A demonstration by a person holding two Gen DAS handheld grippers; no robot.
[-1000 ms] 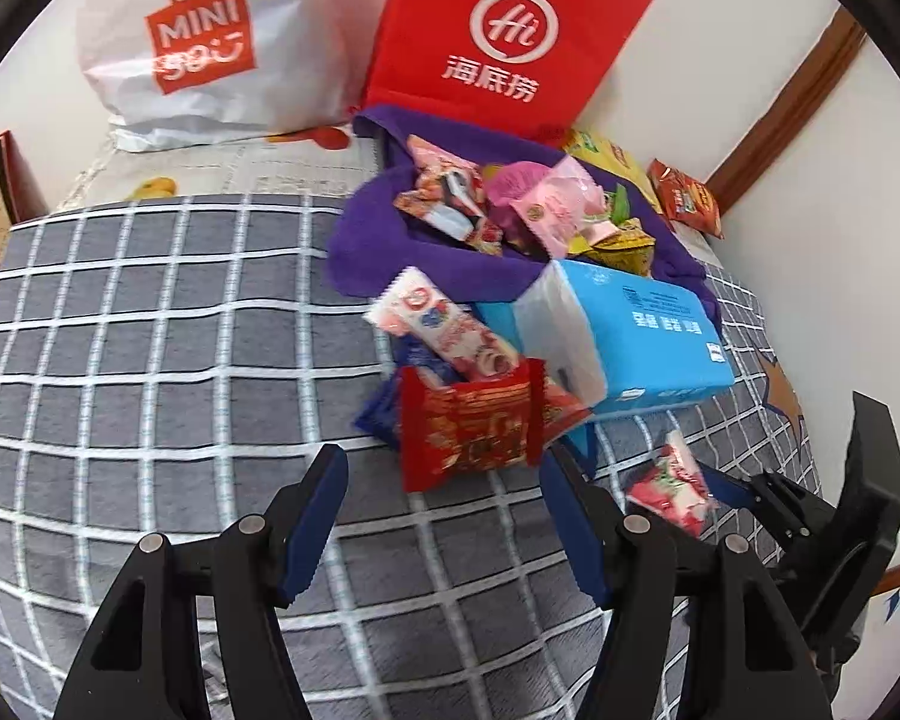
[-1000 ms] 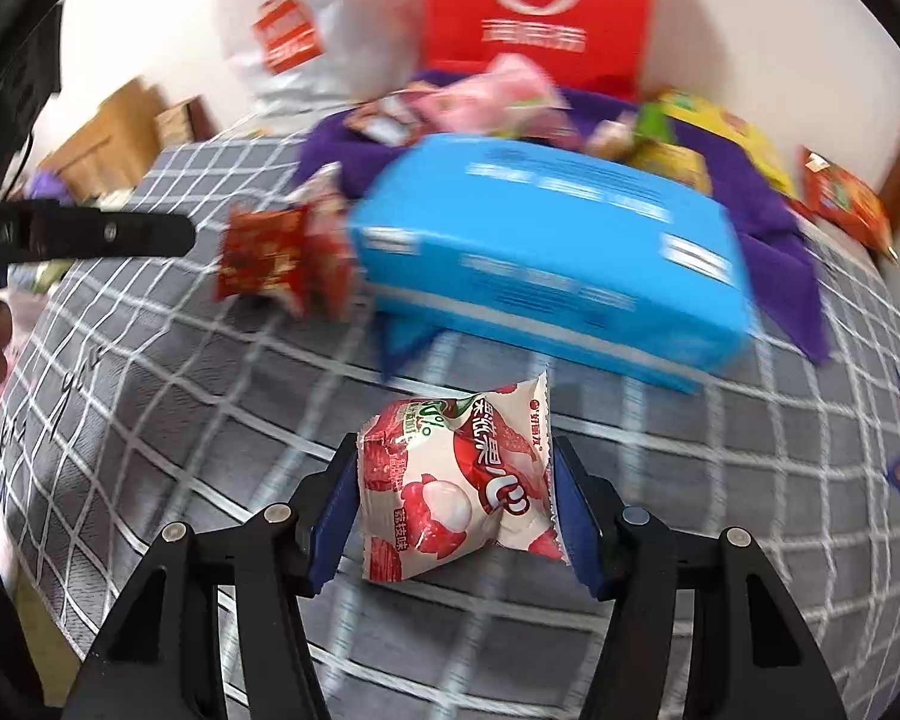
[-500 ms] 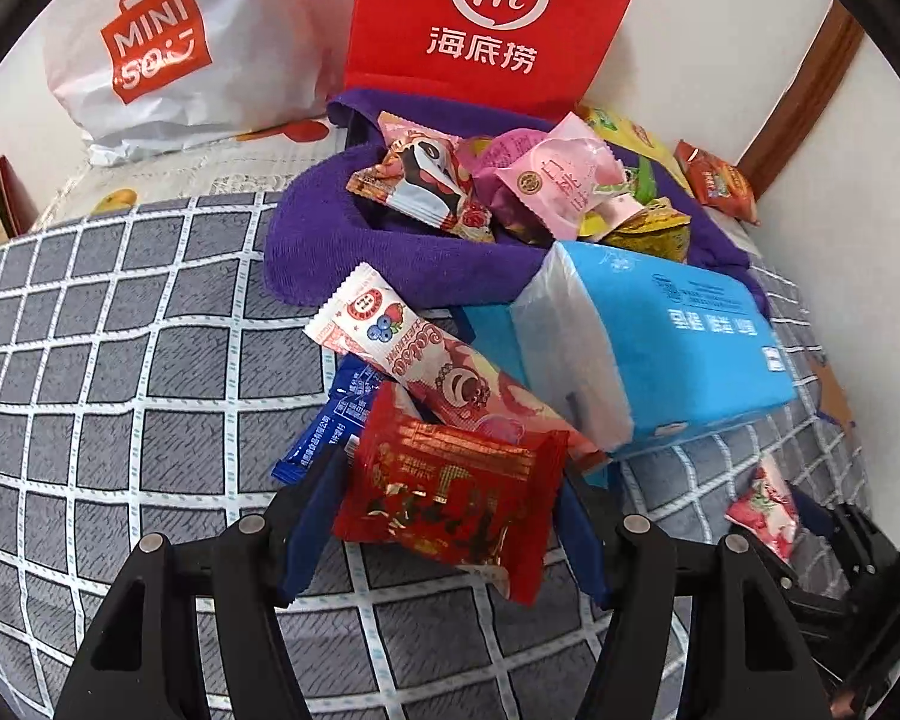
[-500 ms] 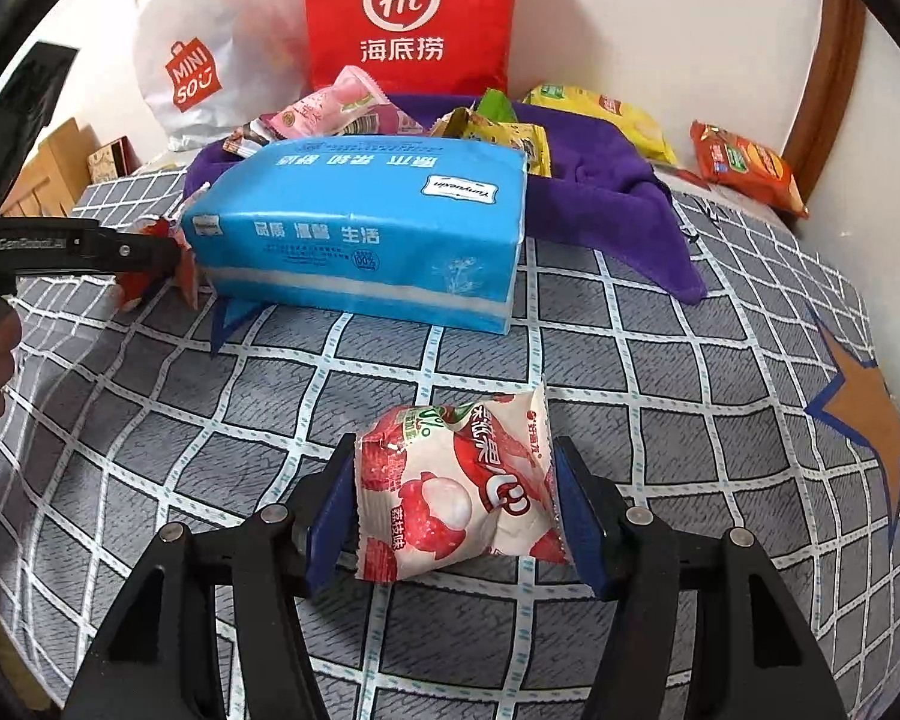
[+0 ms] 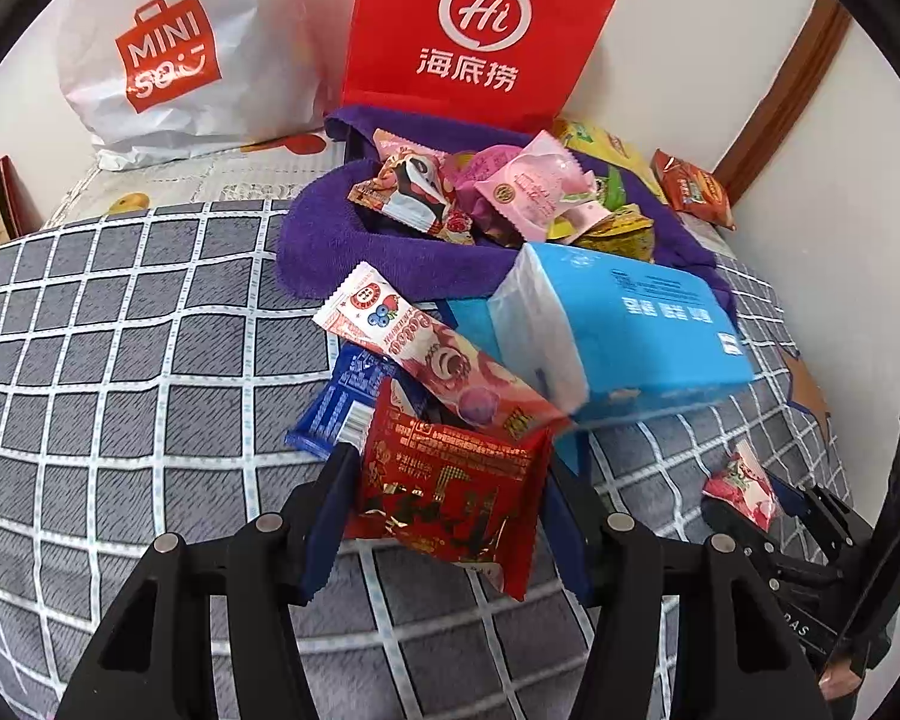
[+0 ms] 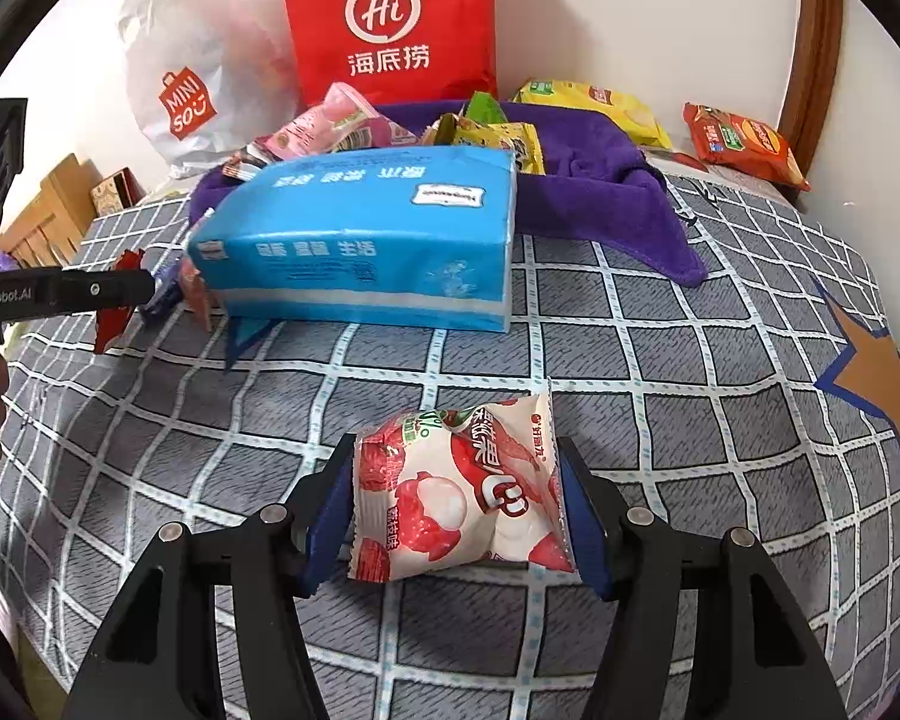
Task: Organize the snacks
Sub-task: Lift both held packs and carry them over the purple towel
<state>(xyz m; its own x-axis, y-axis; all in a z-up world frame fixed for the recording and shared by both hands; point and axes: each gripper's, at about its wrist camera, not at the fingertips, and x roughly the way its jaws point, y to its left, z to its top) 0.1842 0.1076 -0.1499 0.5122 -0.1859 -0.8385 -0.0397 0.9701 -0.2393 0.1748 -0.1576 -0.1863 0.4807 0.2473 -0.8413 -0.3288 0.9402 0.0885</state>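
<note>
Where walls meet, grey checked bedspread (image 6: 660, 360)

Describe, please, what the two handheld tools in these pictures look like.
Both match: the left tool and right tool have black angular linkage arms with silver pivot pins and dark blue finger pads. The left one's black body reads "GenRobot.AI" in white.

I read "MINISO" on the white plastic bag (image 5: 168, 60). The red paper bag (image 5: 480, 30) says "Hi 海底捞". "GenRobot.AI" runs along the left gripper (image 6: 60, 294).
</note>
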